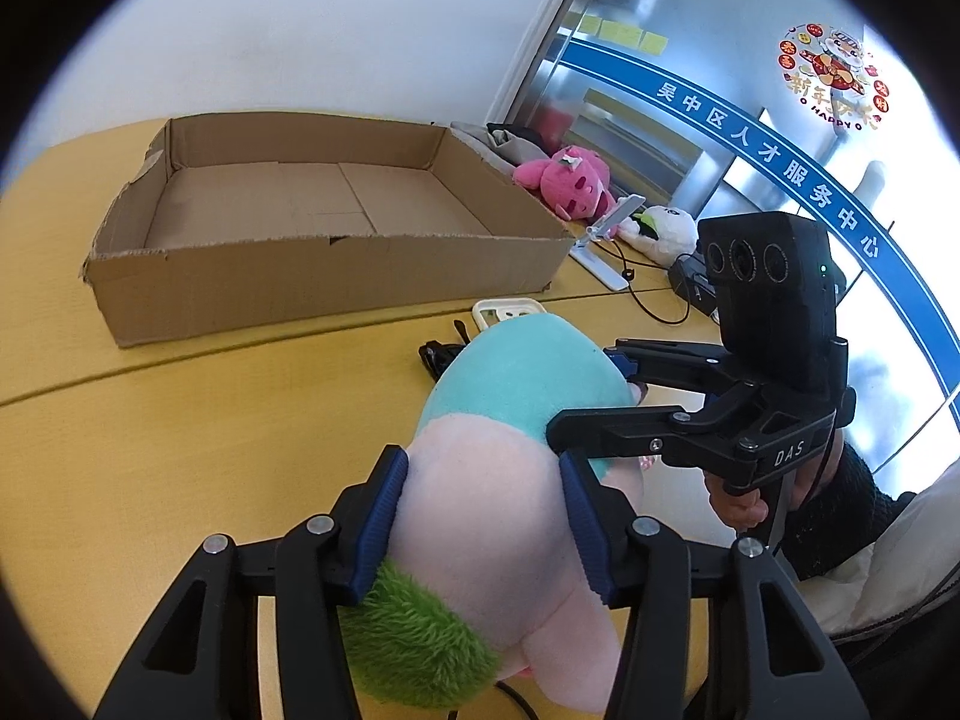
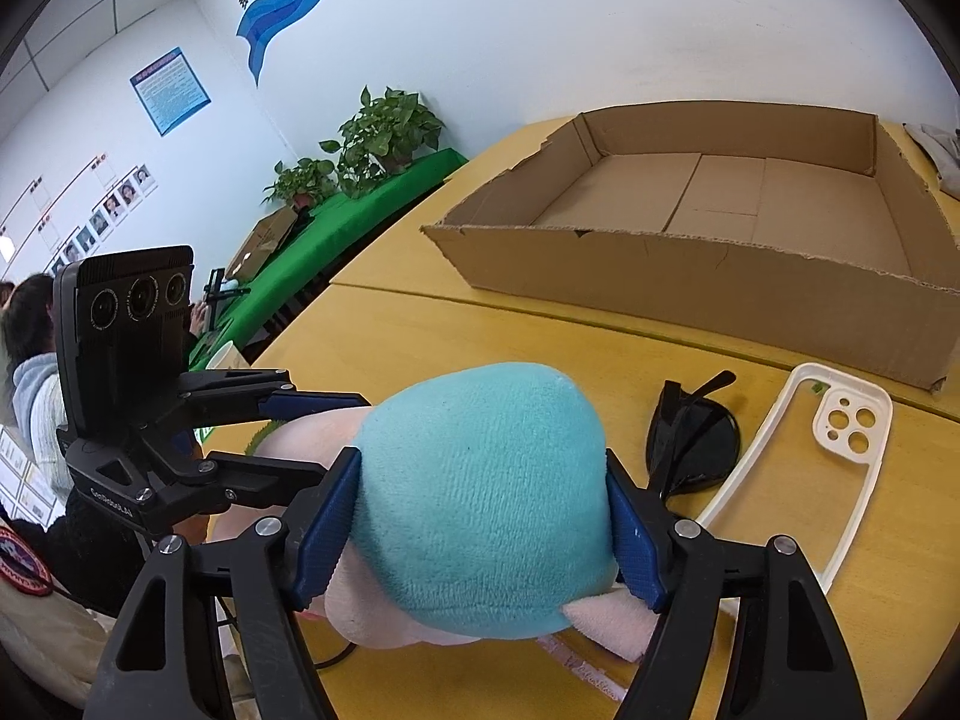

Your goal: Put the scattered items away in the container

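A plush toy [image 1: 498,480] with a teal end, pale pink body and green fuzzy part is held by both grippers just above the yellow table. My left gripper [image 1: 480,516] is shut on its pink body. My right gripper [image 2: 483,516] is shut on its teal end [image 2: 480,480]; it also shows in the left wrist view [image 1: 600,396]. The open cardboard box [image 1: 324,276] stands empty beyond the toy, also in the right wrist view [image 2: 690,276]. Black sunglasses [image 2: 690,438] and a white phone case [image 2: 840,420] lie on the table between toy and box.
A pink plush [image 1: 567,183], a white plush [image 1: 660,228], a white desk lamp [image 1: 600,252] and black cables [image 1: 654,300] lie right of the box. Potted plants [image 2: 384,138] and a green-covered table [image 2: 336,234] stand beyond the table's left edge, where people sit.
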Available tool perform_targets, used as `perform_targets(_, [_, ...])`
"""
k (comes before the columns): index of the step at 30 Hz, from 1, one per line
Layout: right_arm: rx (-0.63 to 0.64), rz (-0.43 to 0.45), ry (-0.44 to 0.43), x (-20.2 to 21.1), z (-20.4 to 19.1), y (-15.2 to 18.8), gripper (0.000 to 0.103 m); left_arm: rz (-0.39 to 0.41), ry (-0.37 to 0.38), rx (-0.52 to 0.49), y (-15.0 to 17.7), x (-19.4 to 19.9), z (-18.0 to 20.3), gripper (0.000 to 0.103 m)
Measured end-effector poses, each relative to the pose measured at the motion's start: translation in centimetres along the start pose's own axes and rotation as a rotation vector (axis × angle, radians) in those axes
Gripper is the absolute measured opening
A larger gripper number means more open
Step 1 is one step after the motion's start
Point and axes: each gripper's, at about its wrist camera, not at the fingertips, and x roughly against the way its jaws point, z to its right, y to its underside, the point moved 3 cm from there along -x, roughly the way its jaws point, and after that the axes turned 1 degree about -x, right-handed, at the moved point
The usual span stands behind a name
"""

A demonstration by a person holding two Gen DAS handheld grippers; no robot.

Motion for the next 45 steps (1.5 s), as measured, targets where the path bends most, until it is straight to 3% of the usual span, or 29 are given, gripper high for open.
perform_targets(4, [-0.014, 0.025, 0.011, 0.7, 0.7, -1.6, 0.079, 0.008, 0.008, -0.028, -2.0, -0.2, 0.0, 0.047])
perform_targets(5, [-0.016, 0.03, 0.011, 0.8, 0.8, -2.0, 0.079, 0.015, 0.021, -0.037, -2.7, -0.1, 0.1, 0.036])
perform_targets(6, [-0.015, 0.034, 0.011, 1.0, 0.8, -2.4, 0.078, 0.021, 0.033, -0.04, -3.3, -0.1, 0.1, 0.014])
perform_targets(7, [-0.01, 0.037, 0.008, 1.0, 0.7, -2.7, 0.073, 0.021, 0.056, -0.043, -4.0, -0.2, 0.3, 0.0])
perform_targets(8, [0.0, 0.041, -0.001, 1.1, 0.5, -3.2, 0.069, 0.016, 0.057, -0.051, -4.7, -0.5, 0.5, 0.0])
perform_targets(9, [0.008, 0.044, -0.014, 1.0, 0.2, -3.7, 0.053, 0.012, 0.02, -0.075, -5.3, -0.9, 0.5, 0.0])
perform_targets(10, [0.014, 0.04, -0.019, 0.9, -0.1, -4.1, 0.024, 0.003, 0.009, -0.079, -5.6, -1.3, 0.4, 0.0])
perform_targets(11, [0.026, 0.027, -0.008, 0.6, -0.3, -4.4, 0.009, -0.008, 0.047, -0.052, -5.8, -1.8, -0.1, 0.0])
perform_targets(13, [0.077, -0.027, 0.056, -0.7, -0.4, -4.5, 0.008, -0.009, 0.067, -0.016, -5.5, -2.0, -0.9, 0.001])
perform_targets(14, [0.075, -0.037, 0.072, -1.0, 0.0, -4.3, 0.009, -0.005, 0.048, -0.01, -5.1, -1.8, -1.3, 0.001])
perform_targets(15, [0.058, -0.041, 0.073, -1.1, 0.5, -4.0, 0.017, 0.007, 0.032, 0.006, -4.8, -1.3, -1.8, 0.003])
perform_targets(16, [0.035, -0.043, 0.057, -1.0, 1.0, -3.6, 0.042, 0.016, 0.038, 0.03, -4.3, -0.7, -2.4, 0.006])
perform_targets(17, [0.016, -0.034, 0.043, -0.5, 1.4, -3.3, 0.056, 0.027, 0.054, 0.061, -3.6, 0.0, -3.0, 0.018])
perform_targets(18, [0.006, -0.024, 0.037, -0.1, 1.7, -3.1, 0.077, 0.038, 0.063, 0.093, -2.8, 0.8, -3.7, 0.04])
perform_targets(19, [0.005, -0.014, 0.036, 0.3, 1.8, -3.0, 0.089, 0.049, 0.056, 0.12, -2.2, 1.5, -4.2, 0.052])
perform_targets(20, [0.01, -0.006, 0.039, 0.7, 1.8, -3.0, 0.091, 0.06, 0.041, 0.145, -1.4, 2.3, -4.7, 0.069])
perform_targets(21, [0.021, 0.001, 0.04, 1.0, 1.7, -3.1, 0.093, 0.07, 0.036, 0.165, -0.6, 3.0, -5.0, 0.07])
perform_targets(25, [0.054, -0.012, 0.009, 0.7, 0.9, -3.9, 0.096, 0.028, 0.073, 0.196, 2.0, 3.8, -4.8, 0.07])
perform_targets(28, [0.08, -0.084, -0.018, -1.5, 0.2, -3.5, 0.097, -0.011, 0.113, 0.195, 2.9, 2.6, -4.1, 0.07])
perform_targets(32, [0.097, -0.177, 0.041, -4.6, 0.4, -2.0, 0.1, 0.022, 0.098, 0.219, 3.3, 1.6, -4.3, 0.073])
perform_targets(36, [0.079, -0.195, 0.037, -5.5, 1.1, -1.7, 0.101, 0.015, 0.081, 0.221, 2.9, 0.9, -4.6, 0.073])
perform_targets(40, [0.078, -0.204, 0.026, -6.2, 1.1, -1.5, 0.099, 0.002, -0.004, 0.16, 2.9, 0.2, -3.7, 0.073])
perform_targets(45, [0.061, -0.188, 0.019, -5.8, 1.1, -1.3, 0.096, 0.032, 0.041, 0.207, 3.0, 0.2, -4.6, 0.074])
